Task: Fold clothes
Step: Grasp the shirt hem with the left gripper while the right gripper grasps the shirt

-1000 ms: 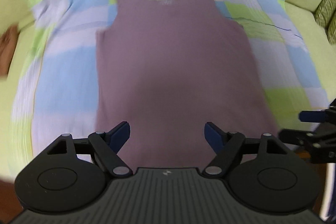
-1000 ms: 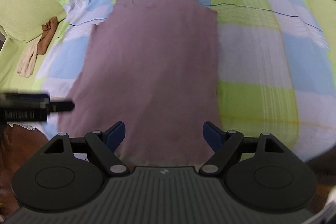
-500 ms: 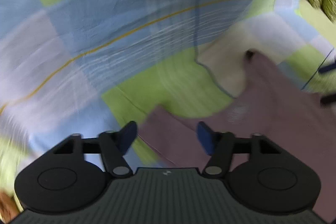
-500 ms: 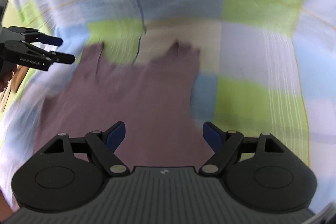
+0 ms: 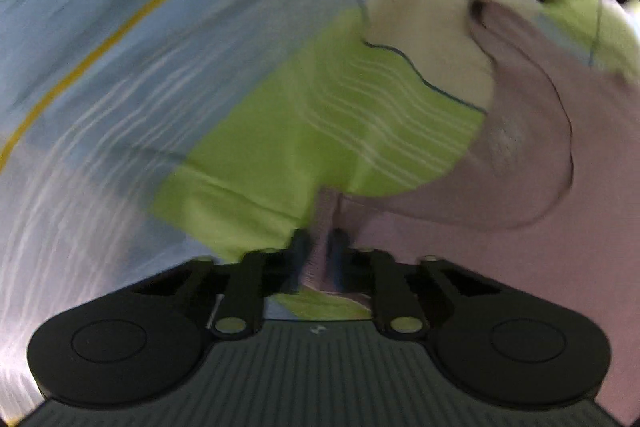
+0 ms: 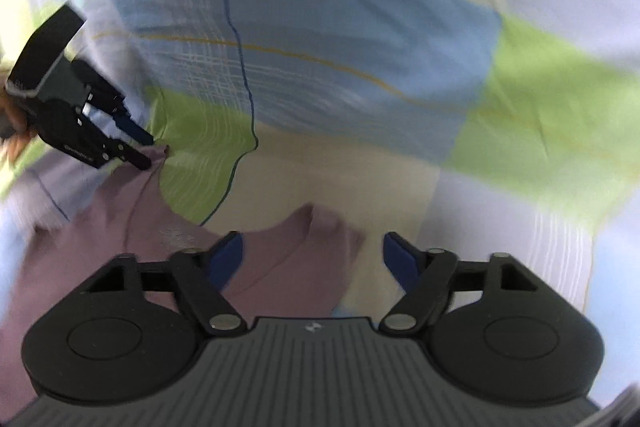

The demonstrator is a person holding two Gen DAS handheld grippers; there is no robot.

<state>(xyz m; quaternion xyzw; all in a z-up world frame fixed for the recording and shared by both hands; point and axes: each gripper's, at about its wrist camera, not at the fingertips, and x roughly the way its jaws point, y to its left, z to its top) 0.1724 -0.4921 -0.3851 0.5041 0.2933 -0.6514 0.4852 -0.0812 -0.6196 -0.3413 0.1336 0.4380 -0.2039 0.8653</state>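
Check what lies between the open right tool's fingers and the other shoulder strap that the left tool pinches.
In the right wrist view, only the mauve tank top's curved neckline and green-and-cream checked sheet lie between the right tool and the left tool.

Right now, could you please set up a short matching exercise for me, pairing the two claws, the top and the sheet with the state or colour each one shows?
Things:
1. left claw
2. right claw
3. top
4. sheet

States or colours:
A. checked in blue, green and cream
B. open, over one shoulder strap
C. plain mauve
D. shut on the other shoulder strap

Pairs: 1-D, 2-B, 3-C, 4-A
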